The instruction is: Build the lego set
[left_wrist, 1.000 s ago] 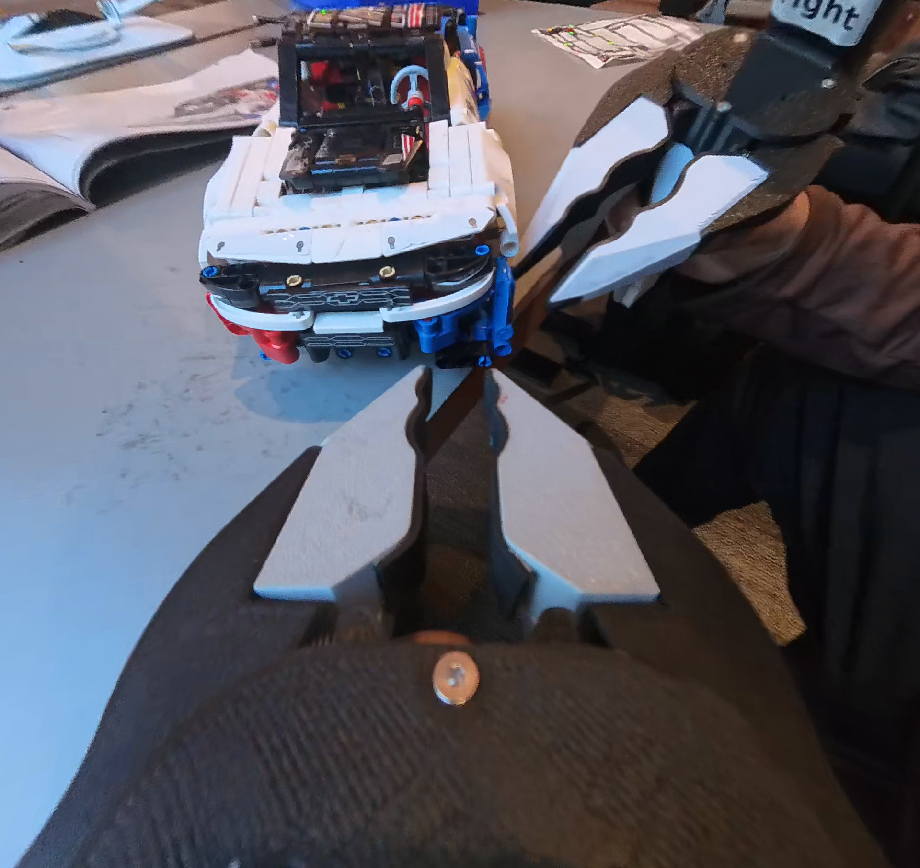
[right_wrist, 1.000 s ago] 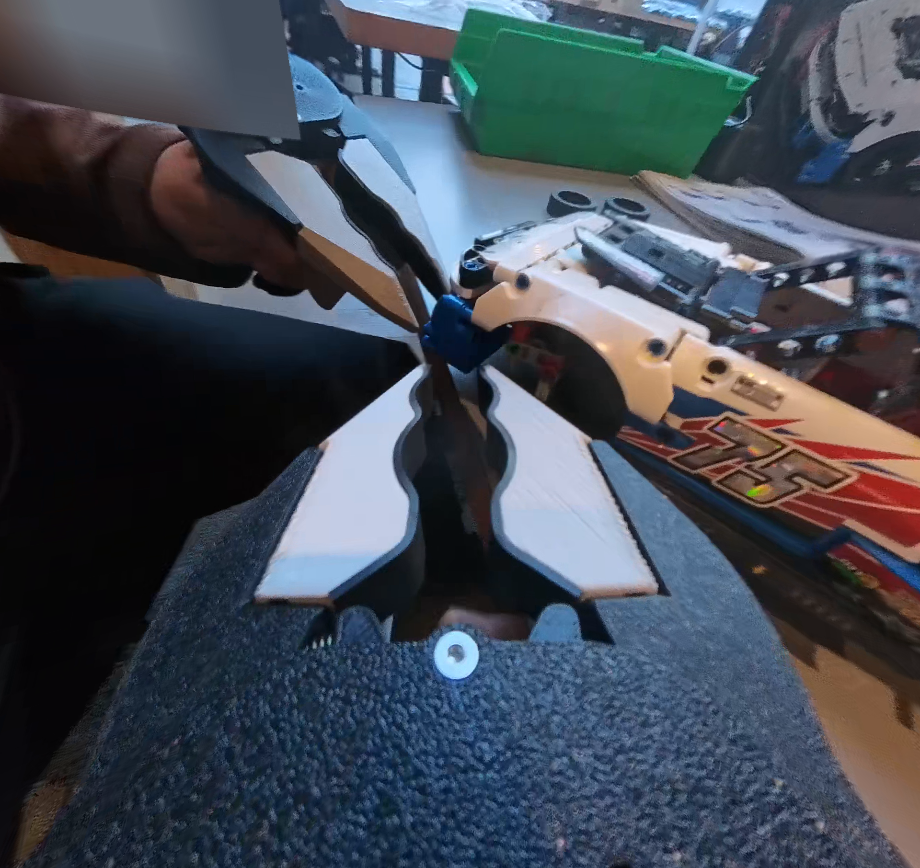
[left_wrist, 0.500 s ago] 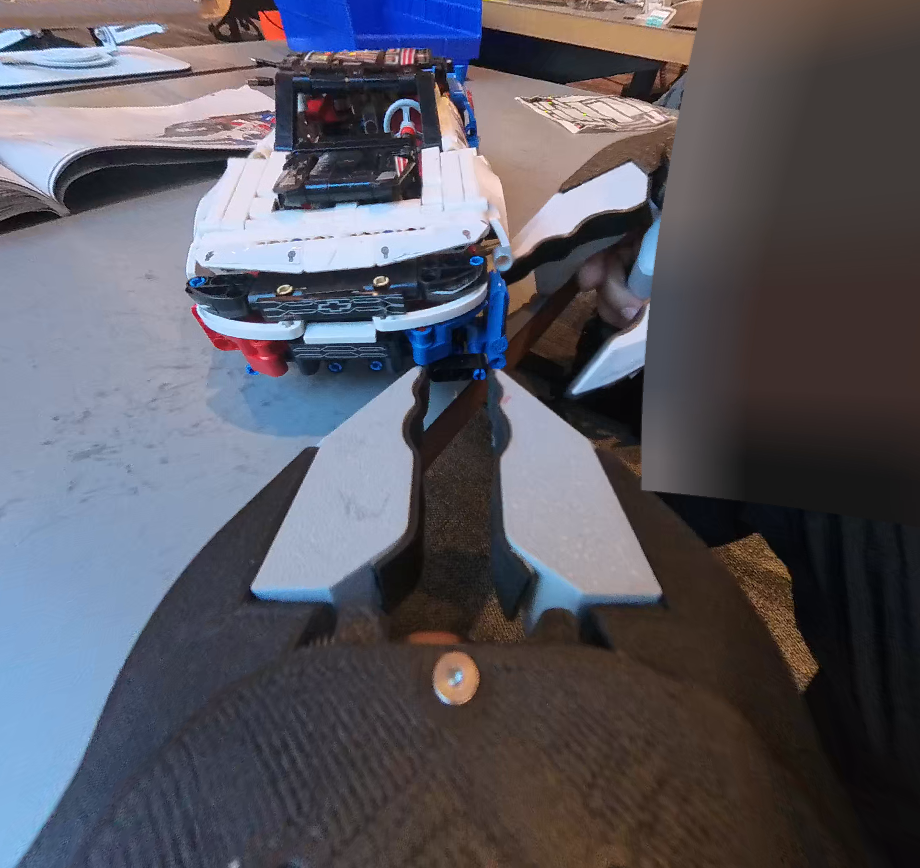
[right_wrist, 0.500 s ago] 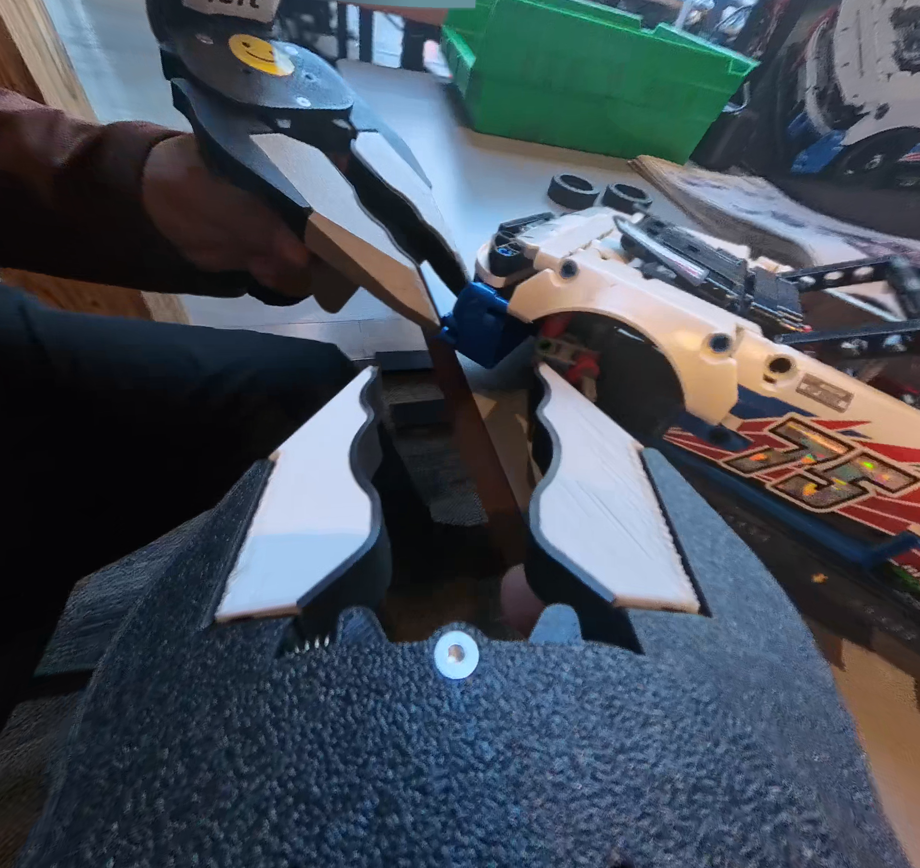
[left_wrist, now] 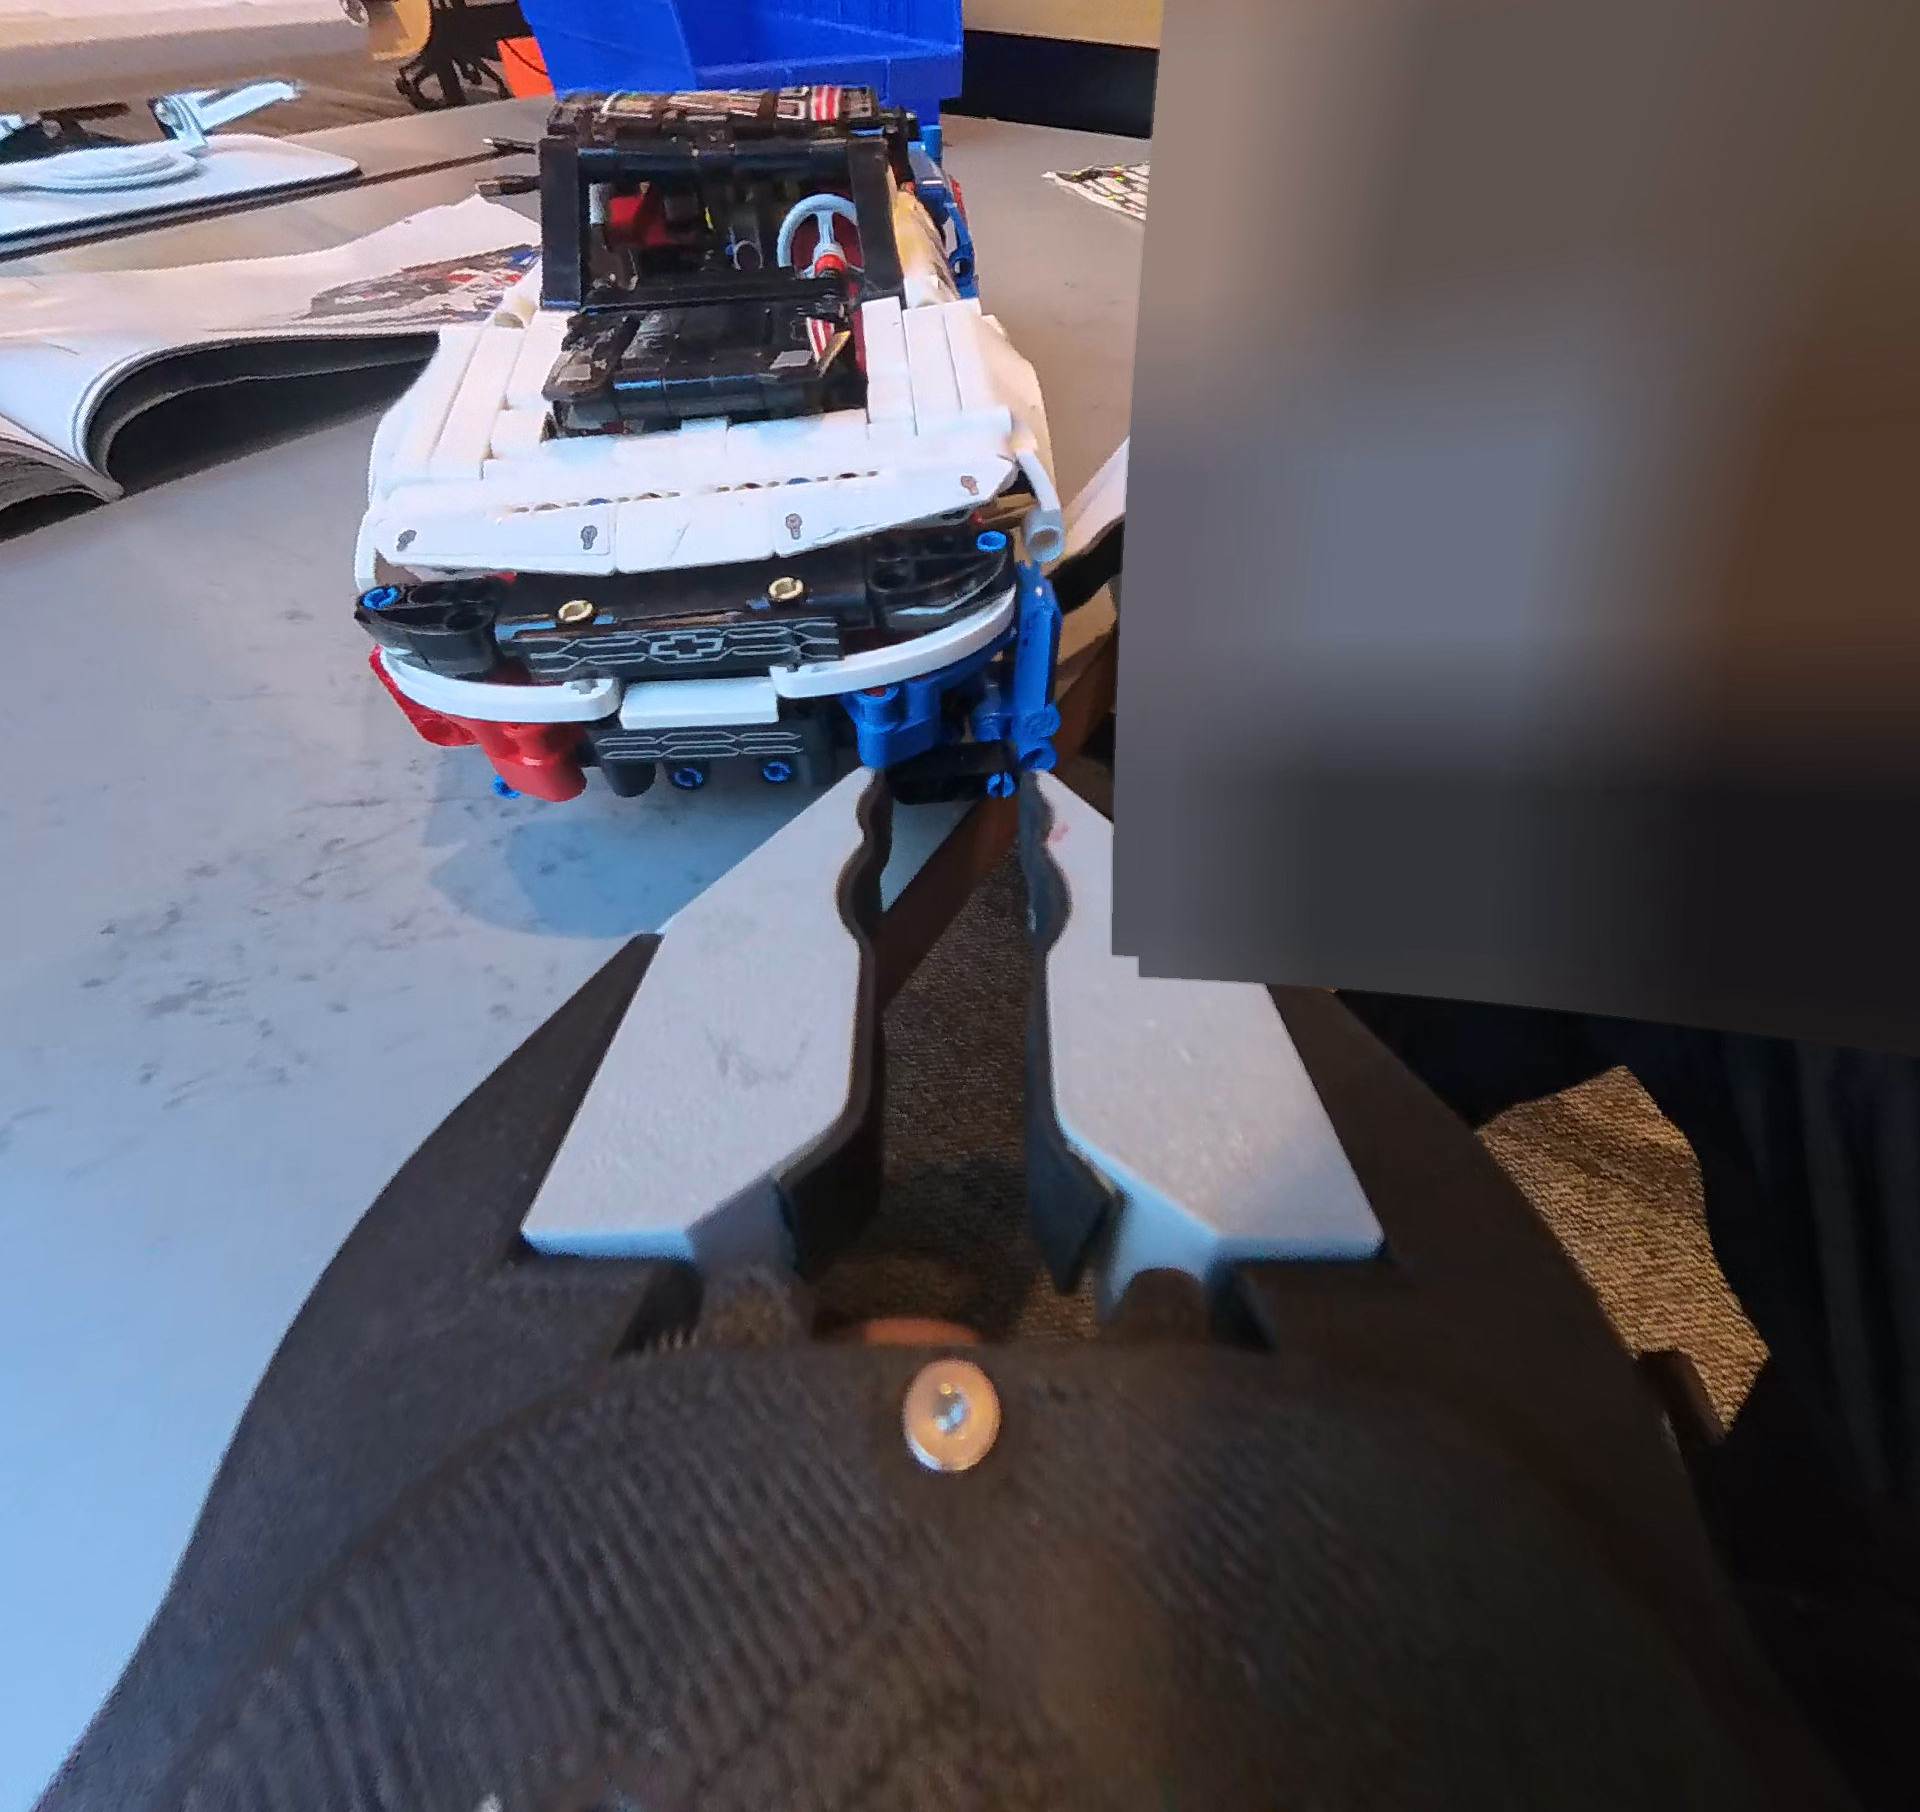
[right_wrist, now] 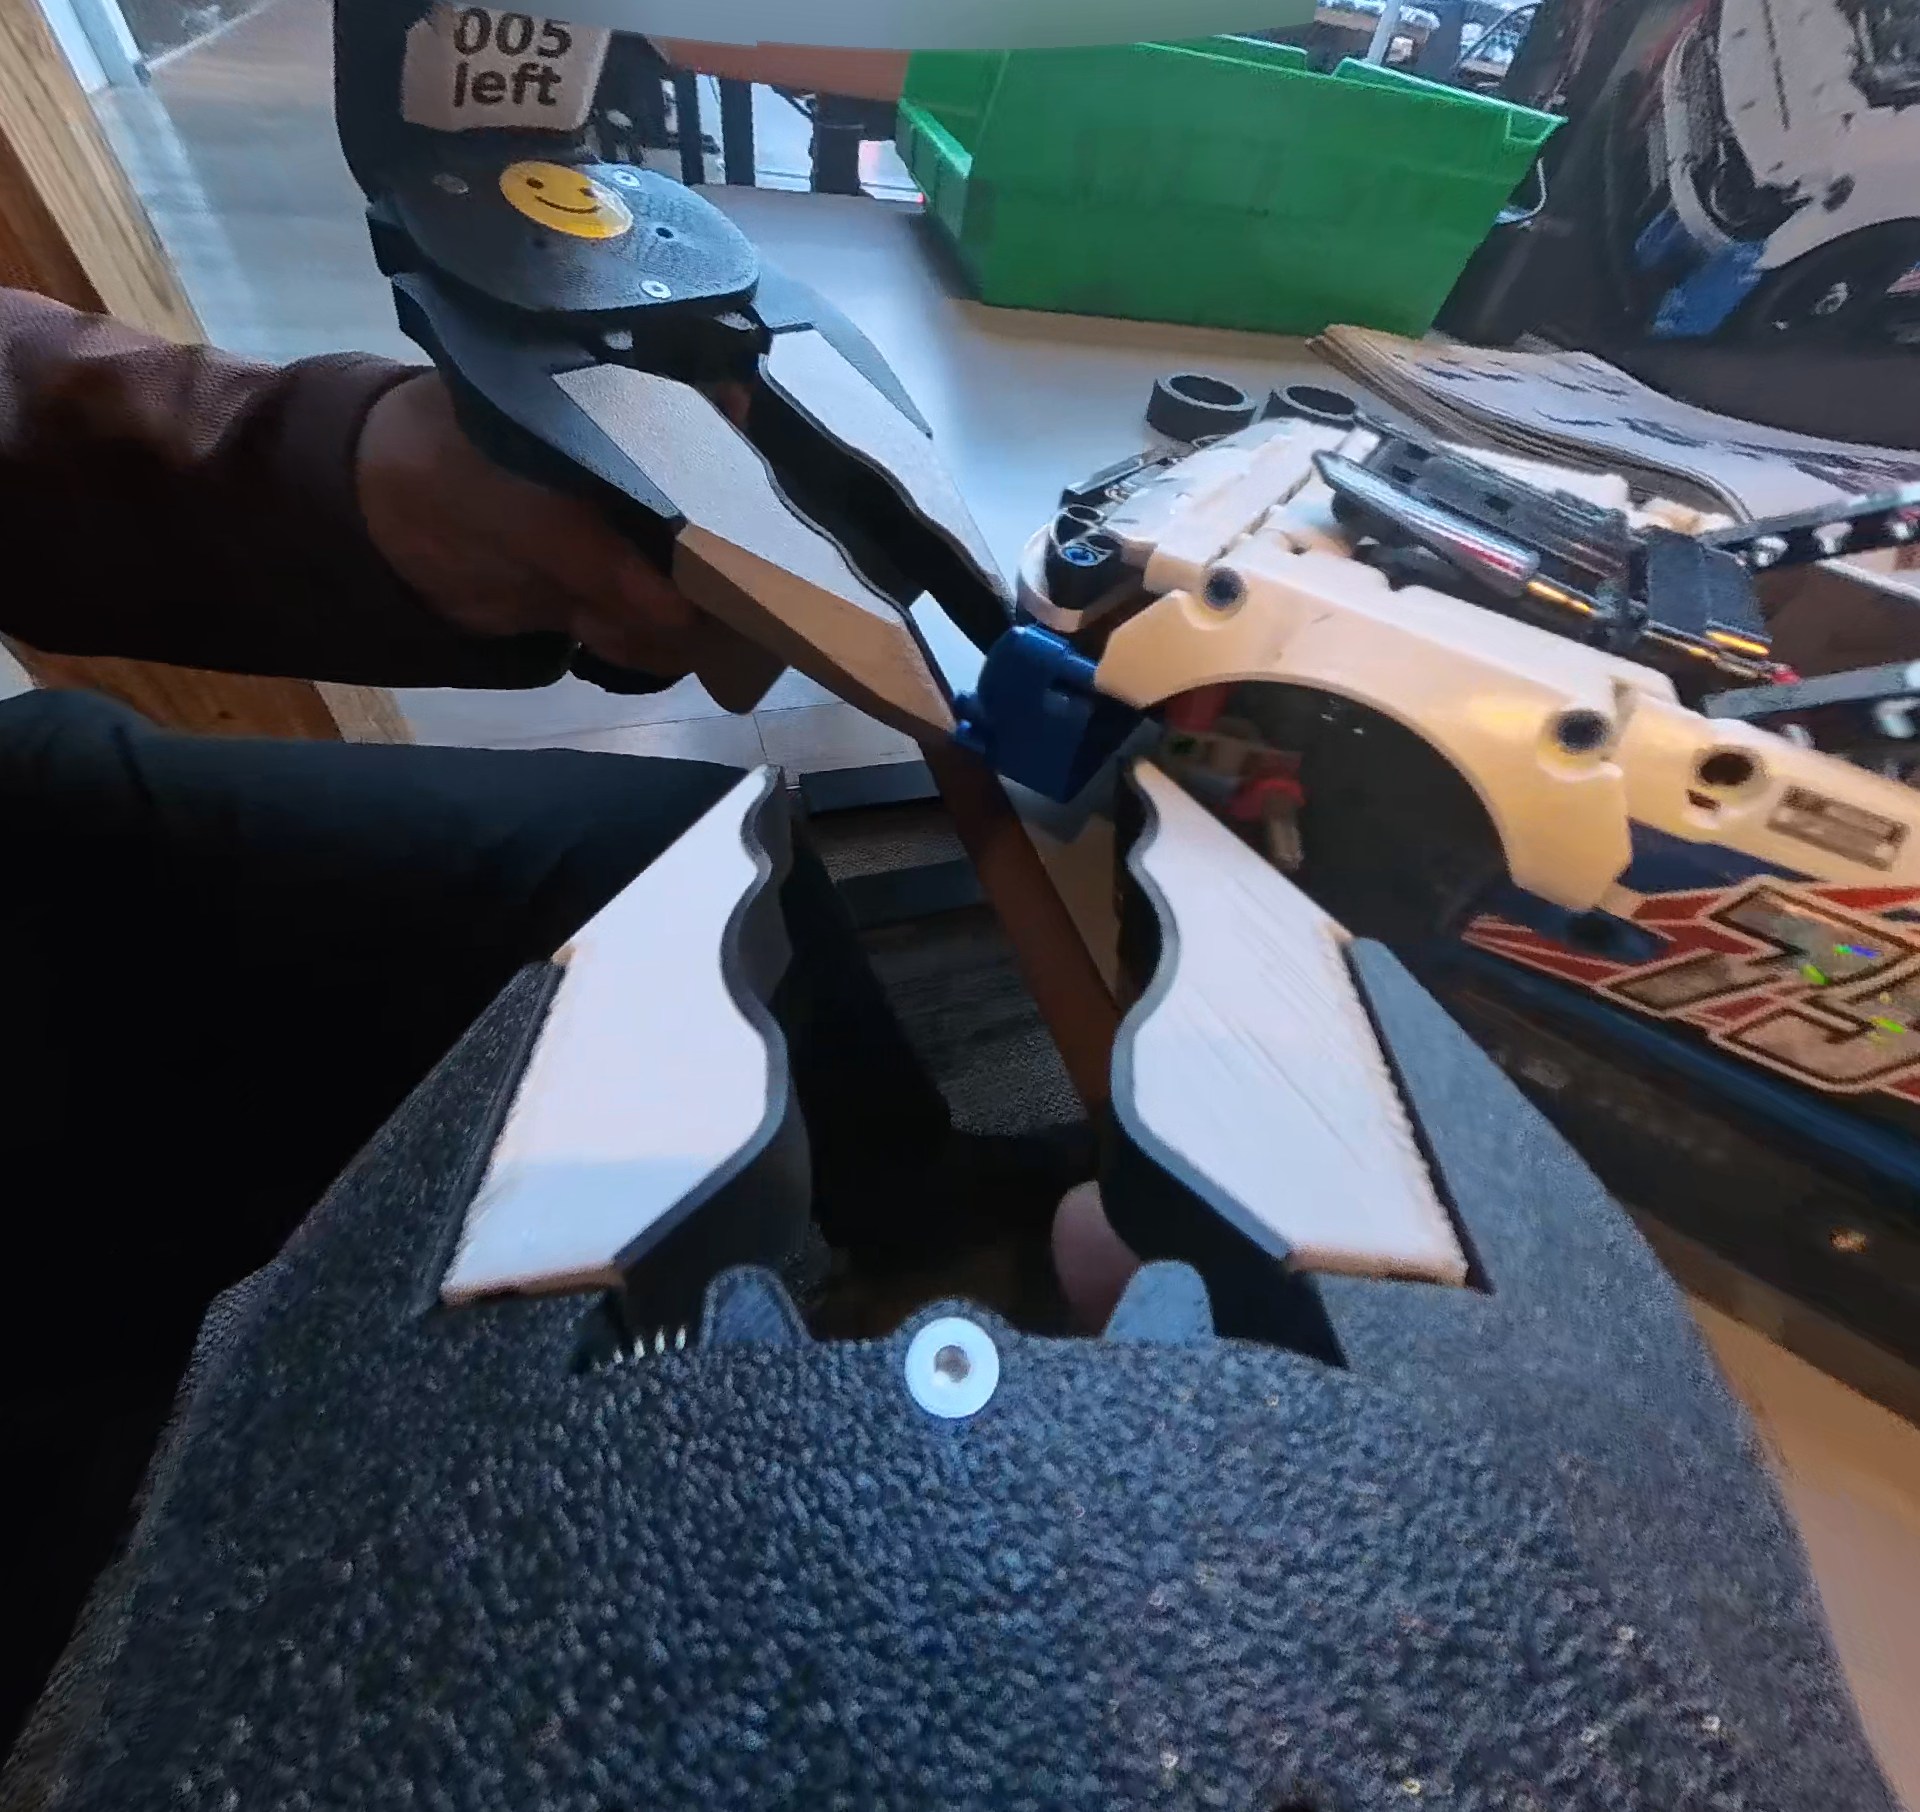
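Widened since before, right gripper (right_wrist: 951,796) gapes beside lego car (right_wrist: 1351,640).

The rear of the white, black and blue brick-built car (right_wrist: 1455,682) is cut off by the right wrist view's right edge.

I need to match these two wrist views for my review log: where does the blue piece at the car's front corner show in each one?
Left wrist view: the blue corner piece sits right of centre, at the car's lower right corner, just beyond the left gripper.
Right wrist view: the blue corner piece sits at centre, at the left gripper's tips, left of the white wheel arch.
Shared landmark: the white lego car.
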The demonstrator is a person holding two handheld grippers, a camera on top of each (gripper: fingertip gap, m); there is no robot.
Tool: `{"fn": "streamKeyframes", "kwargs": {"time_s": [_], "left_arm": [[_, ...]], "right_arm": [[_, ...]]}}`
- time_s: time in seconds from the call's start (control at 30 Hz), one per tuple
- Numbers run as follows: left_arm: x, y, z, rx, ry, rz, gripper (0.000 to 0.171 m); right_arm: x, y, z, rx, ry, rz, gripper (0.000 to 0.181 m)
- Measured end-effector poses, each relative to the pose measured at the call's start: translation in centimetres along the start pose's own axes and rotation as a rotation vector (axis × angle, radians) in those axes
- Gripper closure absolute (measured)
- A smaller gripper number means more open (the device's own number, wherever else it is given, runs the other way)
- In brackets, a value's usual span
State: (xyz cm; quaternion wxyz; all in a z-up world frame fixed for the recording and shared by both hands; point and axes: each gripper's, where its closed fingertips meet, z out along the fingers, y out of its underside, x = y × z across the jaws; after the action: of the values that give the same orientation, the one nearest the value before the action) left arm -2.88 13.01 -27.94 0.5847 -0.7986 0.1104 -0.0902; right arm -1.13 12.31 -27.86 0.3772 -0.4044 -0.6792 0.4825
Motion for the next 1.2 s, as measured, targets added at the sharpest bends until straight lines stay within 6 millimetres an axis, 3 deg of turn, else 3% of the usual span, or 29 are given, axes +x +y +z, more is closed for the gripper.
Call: {"fn": "streamKeyframes", "kwargs": {"time_s": [0.23,0.33,0.63,0.8,1.2], "left_arm": [[0.0,0.1,0.0,0.002,0.005,0.022,0.15],[0.0,0.0,0.0,-0.002,0.011,0.023,0.151],[0.0,-0.1,0.0,0.014,0.026,-0.005,0.151],[0.0,-0.1,0.0,0.012,0.02,-0.011,0.151],[0.0,-0.1,-0.1,0.013,0.016,0.005,0.151]], "right_arm": [[-0.3,-0.2,0.5,-0.002,-0.035,0.03,0.12],[0.6,-0.5,0.2,0.009,0.028,-0.006,0.133],[-0.5,0.0,1.2,-0.036,0.049,-0.029,0.105],[0.0,-0.3,1.2,-0.004,0.081,0.01,0.117],[-0.5,0.0,1.6,0.004,0.131,0.031,0.103]]}}
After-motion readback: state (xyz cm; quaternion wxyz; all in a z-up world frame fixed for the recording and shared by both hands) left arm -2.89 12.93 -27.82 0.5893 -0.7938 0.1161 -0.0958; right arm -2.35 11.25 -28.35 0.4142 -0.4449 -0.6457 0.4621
